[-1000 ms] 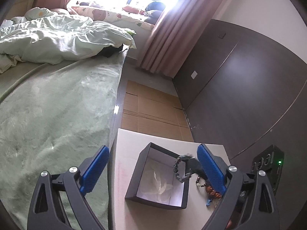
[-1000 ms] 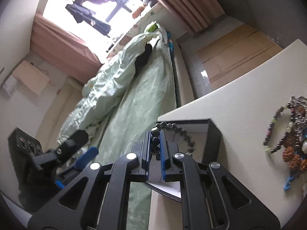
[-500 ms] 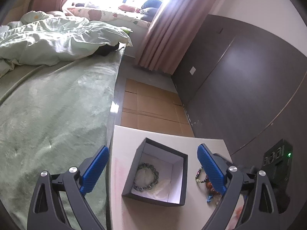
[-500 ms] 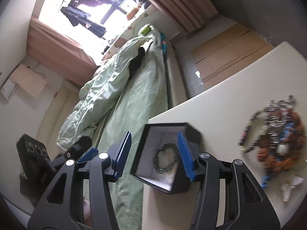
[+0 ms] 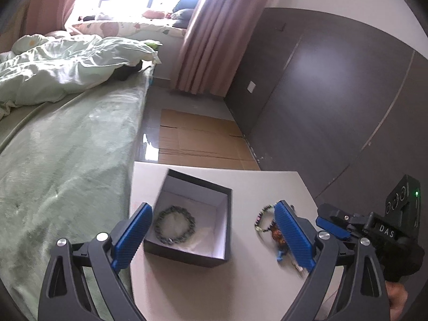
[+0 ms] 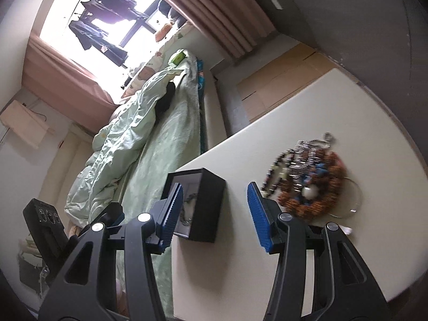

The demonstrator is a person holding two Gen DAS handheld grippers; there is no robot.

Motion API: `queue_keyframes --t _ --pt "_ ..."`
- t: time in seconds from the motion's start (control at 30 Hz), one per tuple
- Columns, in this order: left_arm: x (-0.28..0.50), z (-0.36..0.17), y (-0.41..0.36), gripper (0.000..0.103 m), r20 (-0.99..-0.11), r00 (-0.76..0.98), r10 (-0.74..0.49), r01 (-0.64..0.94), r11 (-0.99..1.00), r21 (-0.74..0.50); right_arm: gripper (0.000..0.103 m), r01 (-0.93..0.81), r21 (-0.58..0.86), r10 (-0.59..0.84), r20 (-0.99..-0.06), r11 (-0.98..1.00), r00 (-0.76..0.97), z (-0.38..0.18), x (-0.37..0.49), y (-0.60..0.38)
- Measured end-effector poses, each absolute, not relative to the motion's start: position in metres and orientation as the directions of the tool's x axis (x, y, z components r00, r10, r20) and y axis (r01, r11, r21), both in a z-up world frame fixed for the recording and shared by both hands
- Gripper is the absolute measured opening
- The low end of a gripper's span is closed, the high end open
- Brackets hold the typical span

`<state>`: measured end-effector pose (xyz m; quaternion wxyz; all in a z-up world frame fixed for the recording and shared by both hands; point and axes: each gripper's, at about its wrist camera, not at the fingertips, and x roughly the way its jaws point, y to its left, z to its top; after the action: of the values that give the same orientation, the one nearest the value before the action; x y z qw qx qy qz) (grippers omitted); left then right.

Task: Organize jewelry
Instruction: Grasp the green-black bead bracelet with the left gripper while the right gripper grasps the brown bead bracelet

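Observation:
An open black box (image 5: 224,246) with a white lining stands on the cream table (image 5: 187,289). A dark beaded bracelet (image 5: 174,224) lies flat inside it. My left gripper (image 5: 214,235) is open above the table, its blue pads either side of the box. To the right of the box lies a tangled pile of bracelets (image 6: 307,176), beaded in orange, blue and silver, with a thin bangle (image 6: 350,200) beside it. My right gripper (image 6: 215,211) is open and holds nothing, between the box (image 6: 206,208) and the pile. The pile (image 5: 267,224) is partly hidden behind my left pad.
A bed with a green blanket (image 5: 67,160) runs along the table's left edge. Flattened cardboard (image 5: 198,139) lies on the floor beyond the table, and a dark wardrobe wall (image 5: 334,93) stands to the right. My right gripper's body (image 5: 374,230) shows at the right.
My right gripper let go of the dark bracelet, which now lies in the box, and drew back to the right with its jaws open. My left gripper shifted a little.

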<state>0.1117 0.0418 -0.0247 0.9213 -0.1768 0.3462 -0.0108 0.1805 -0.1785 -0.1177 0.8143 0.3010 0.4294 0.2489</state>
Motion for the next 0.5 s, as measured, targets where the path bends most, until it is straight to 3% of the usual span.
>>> queue_keyframes --t 0.23,0.5 --pt "0.11 -0.029 0.014 0.086 -0.636 0.753 -0.169 -0.055 0.947 -0.316 0.051 -0.077 0.698 0.626 -0.581 0.712 0.52 -0.127 0.172 -0.216" --pt "0.122 -0.038 -0.019 0.073 -0.651 0.729 -0.214 0.017 0.955 -0.295 0.051 0.03 0.722 0.609 -0.605 0.692 0.514 -0.144 0.173 -0.251"
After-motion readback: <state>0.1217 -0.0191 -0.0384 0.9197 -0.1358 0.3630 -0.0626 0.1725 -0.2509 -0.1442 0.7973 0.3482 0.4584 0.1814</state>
